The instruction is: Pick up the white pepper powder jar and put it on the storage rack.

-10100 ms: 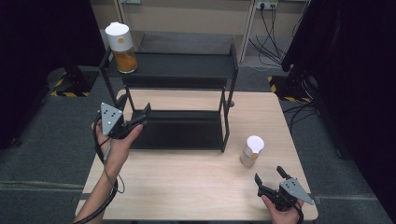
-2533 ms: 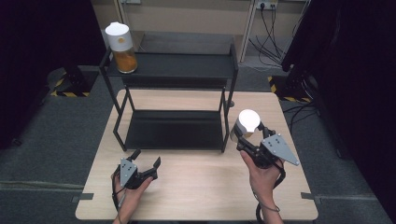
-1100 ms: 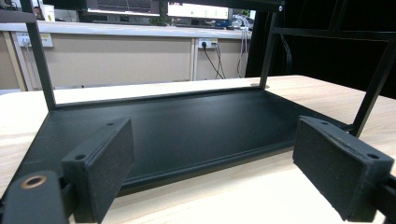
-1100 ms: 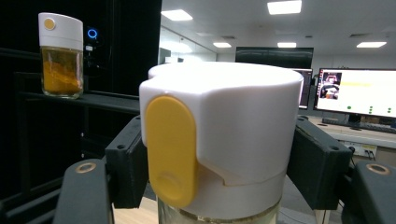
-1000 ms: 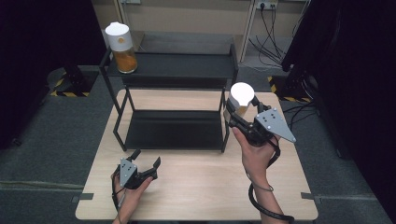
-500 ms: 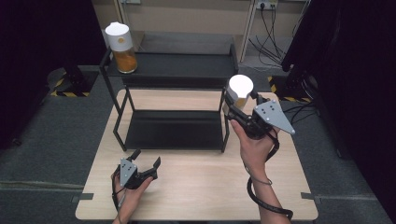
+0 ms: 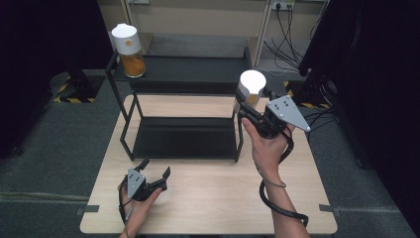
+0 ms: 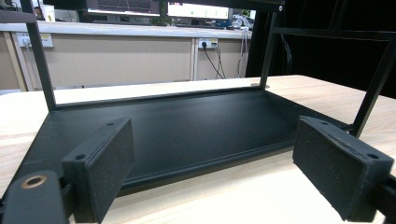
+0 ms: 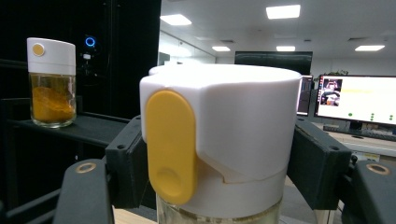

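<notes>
Looking down from the high view, the right gripper [image 7: 246, 110] is raised beside the right end of the black metal rack [image 7: 183, 79], its jaws clamped on a white-capped jar [image 7: 250, 88] held level with the upper shelf. A matching jar of orange powder [image 7: 128, 50] already stands on the left end of that shelf, so I judge the work about half done: one jar shelved, the second lifted off the table [image 7: 213, 198] but not yet set down. The left gripper [image 7: 154, 173] rests low on the pale wood near the front edge, jaws apart and holding nothing.

In the left gripper view, the two matte black pads [image 8: 103, 163] stand wide, framing the rack's lower tray [image 8: 187, 126], a flat, dull sheet of dark metal with thin square posts rising at its corners. The tabletop [image 8: 224, 196] shows a light, fine wood grain.

In the right gripper view, the pads [image 9: 126, 168] press on either side of the jar's cap [image 9: 224, 135], a smooth, round white plastic lid with a rounded yellow oval button [image 9: 170, 147] on its front. Clear glass begins just under it. The other jar [image 9: 51, 84] sits upright on the dark shelf [image 9: 74, 128] at the left, clear-walled, with grainy orange contents.
</notes>
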`<state>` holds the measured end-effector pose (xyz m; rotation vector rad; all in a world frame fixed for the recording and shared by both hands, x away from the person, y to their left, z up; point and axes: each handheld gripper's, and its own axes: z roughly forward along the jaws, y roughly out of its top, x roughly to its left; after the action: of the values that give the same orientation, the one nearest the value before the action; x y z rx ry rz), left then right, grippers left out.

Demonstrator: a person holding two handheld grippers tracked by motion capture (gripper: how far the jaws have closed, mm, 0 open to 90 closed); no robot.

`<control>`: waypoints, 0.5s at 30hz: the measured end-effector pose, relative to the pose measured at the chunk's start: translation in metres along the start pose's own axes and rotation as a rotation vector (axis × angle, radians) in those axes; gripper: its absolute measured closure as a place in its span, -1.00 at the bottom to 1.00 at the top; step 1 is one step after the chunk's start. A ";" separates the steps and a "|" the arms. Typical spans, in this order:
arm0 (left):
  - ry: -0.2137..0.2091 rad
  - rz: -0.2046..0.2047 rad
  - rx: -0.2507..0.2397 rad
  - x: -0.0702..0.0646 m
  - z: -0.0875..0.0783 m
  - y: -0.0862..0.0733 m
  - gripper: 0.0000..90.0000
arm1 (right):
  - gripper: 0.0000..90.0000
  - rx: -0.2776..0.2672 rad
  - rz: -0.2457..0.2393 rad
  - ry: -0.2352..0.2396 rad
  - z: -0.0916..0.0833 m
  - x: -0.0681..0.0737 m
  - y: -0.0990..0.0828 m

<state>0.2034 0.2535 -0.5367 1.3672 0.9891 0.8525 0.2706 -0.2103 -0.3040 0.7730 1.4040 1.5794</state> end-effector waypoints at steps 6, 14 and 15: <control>0.000 0.001 0.001 0.000 0.000 0.000 -0.72 | -0.31 -0.004 -0.001 0.000 0.009 0.001 0.008; -0.001 -0.001 0.000 0.000 0.000 0.000 -0.72 | -0.31 0.002 -0.010 0.004 0.025 0.002 0.021; -0.001 -0.001 0.000 0.000 0.000 0.000 -0.72 | -0.31 0.003 -0.008 0.005 0.027 0.002 0.023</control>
<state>0.2035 0.2537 -0.5367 1.3671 0.9892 0.8512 0.2886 -0.1965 -0.2775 0.7652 1.4117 1.5741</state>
